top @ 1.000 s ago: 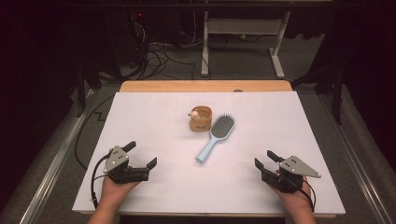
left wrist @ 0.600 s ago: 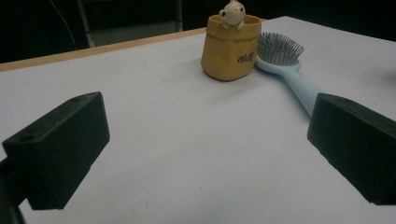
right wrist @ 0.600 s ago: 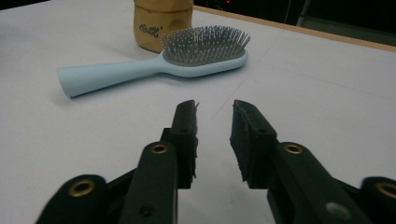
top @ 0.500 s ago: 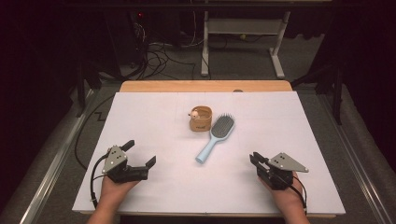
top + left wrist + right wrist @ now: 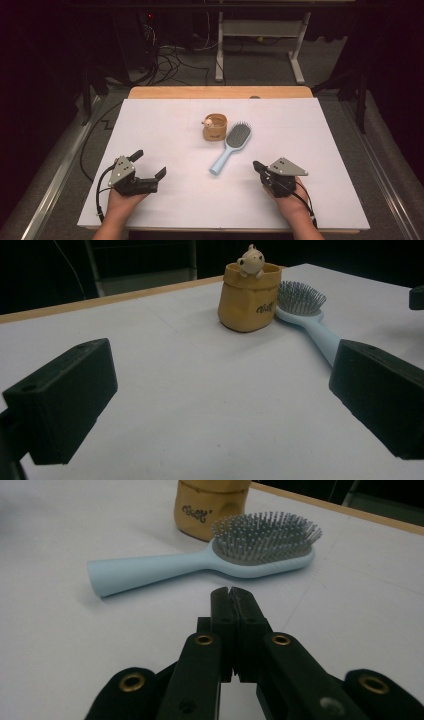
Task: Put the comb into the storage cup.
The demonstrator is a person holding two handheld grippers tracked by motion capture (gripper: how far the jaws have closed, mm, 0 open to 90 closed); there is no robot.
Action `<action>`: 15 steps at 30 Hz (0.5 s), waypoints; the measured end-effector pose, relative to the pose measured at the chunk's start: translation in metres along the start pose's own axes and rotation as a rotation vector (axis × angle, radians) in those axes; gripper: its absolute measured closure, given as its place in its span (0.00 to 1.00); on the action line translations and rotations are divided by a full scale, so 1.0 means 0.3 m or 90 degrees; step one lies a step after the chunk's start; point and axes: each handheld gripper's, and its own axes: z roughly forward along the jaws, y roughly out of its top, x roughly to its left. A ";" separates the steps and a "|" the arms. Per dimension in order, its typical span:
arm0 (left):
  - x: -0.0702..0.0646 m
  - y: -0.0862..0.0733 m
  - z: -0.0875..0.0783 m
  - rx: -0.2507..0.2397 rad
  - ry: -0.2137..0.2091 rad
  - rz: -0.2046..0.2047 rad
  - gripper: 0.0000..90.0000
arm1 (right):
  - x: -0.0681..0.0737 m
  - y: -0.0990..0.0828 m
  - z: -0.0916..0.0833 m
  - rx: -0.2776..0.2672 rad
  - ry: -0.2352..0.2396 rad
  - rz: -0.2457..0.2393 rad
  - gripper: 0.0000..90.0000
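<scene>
A light blue hairbrush [image 5: 231, 147] lies bristles up at the middle of the white table [image 5: 165, 115], its handle pointing toward me. A tan pot [image 5: 215, 128] with a small figure on its rim stands touching the brush head's left side. My left gripper [image 5: 148, 163] rests at the front left, open and empty. Its view looks between its jaws [image 5: 225, 390] at the pot [image 5: 248, 302] and brush [image 5: 305, 315]. My right gripper [image 5: 257, 165] is at the front right, just right of the handle's end. Its jaws [image 5: 231, 597] have just been closing and stand shut on nothing, short of the brush [image 5: 200, 565].
A wooden strip [image 5: 220, 92] runs along the table's far edge. Beyond it are floor cables [image 5: 170, 55] and a white desk frame [image 5: 260, 35]. Bare white surface lies around both grippers and along the table's front edge.
My right gripper has slid left toward the end of the brush handle, and its jaws have gone from open to shut. The left gripper, brush and pot have stayed put.
</scene>
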 end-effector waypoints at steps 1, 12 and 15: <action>0.000 0.000 -0.001 0.000 -0.001 0.000 0.00 | 0.007 0.007 0.009 0.001 0.004 -0.001 1.00; 0.009 0.001 -0.009 -0.009 -0.001 -0.011 0.00 | 0.056 0.078 0.102 0.006 0.049 0.009 1.00; 0.011 0.002 -0.012 -0.010 0.004 -0.012 0.01 | 0.062 0.092 0.121 0.003 0.055 0.021 1.00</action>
